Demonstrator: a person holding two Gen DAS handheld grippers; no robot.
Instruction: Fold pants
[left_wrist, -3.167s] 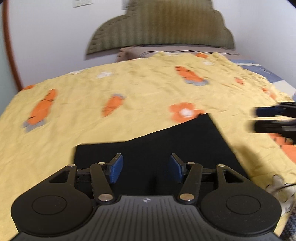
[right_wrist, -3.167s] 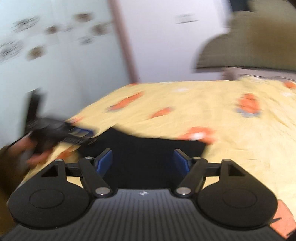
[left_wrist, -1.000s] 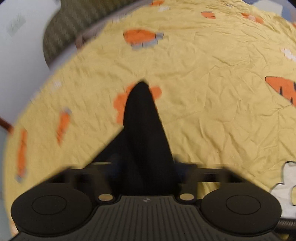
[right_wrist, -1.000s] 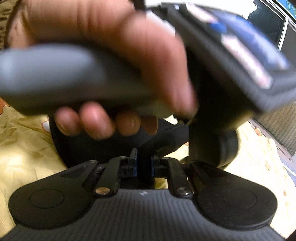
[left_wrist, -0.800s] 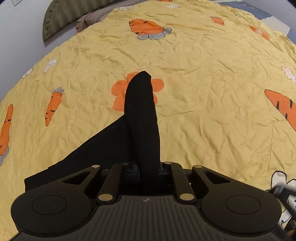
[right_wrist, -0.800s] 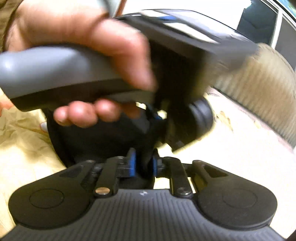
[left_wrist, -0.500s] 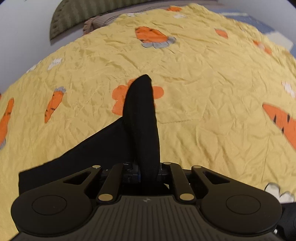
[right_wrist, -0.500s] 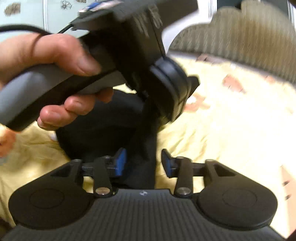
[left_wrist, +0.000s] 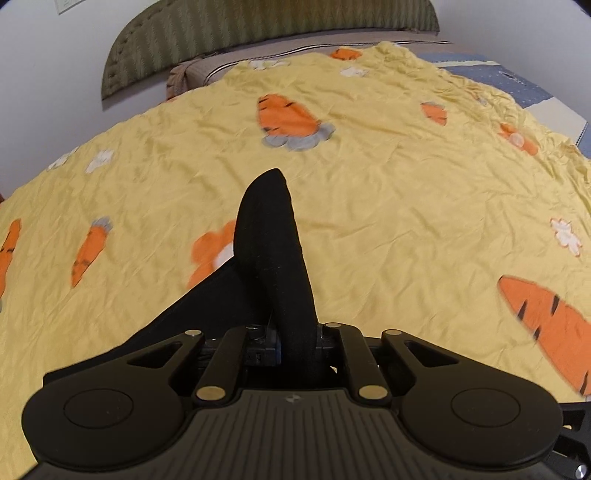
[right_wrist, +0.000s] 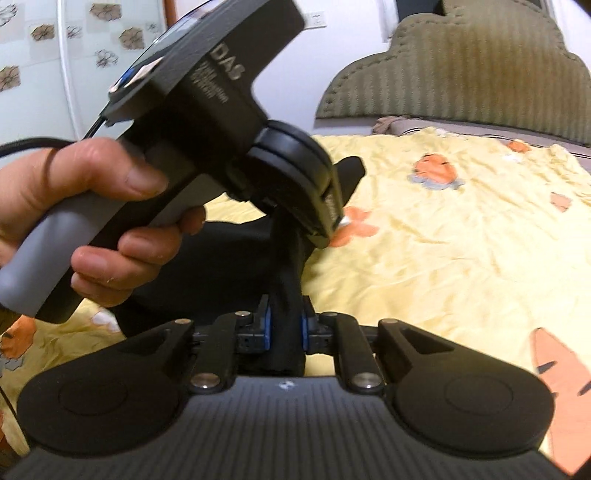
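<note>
1. Since both tools are clamped on it, the black pants (left_wrist: 273, 236) stick up as a lifted ridge straight ahead of the left gripper (left_wrist: 297, 341), the rest trailing down to its left onto the yellow bedspread (left_wrist: 406, 221).
2. The right gripper (right_wrist: 285, 328) pinches another bunch between its blue pads (right_wrist: 266, 325).
3. Looks soft, light and floppy, so I'd grab edges or corners.

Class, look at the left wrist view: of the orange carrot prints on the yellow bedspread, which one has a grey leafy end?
The large carrot beyond the tip of the black pants, near the headboard; grey leaves below it.
</note>
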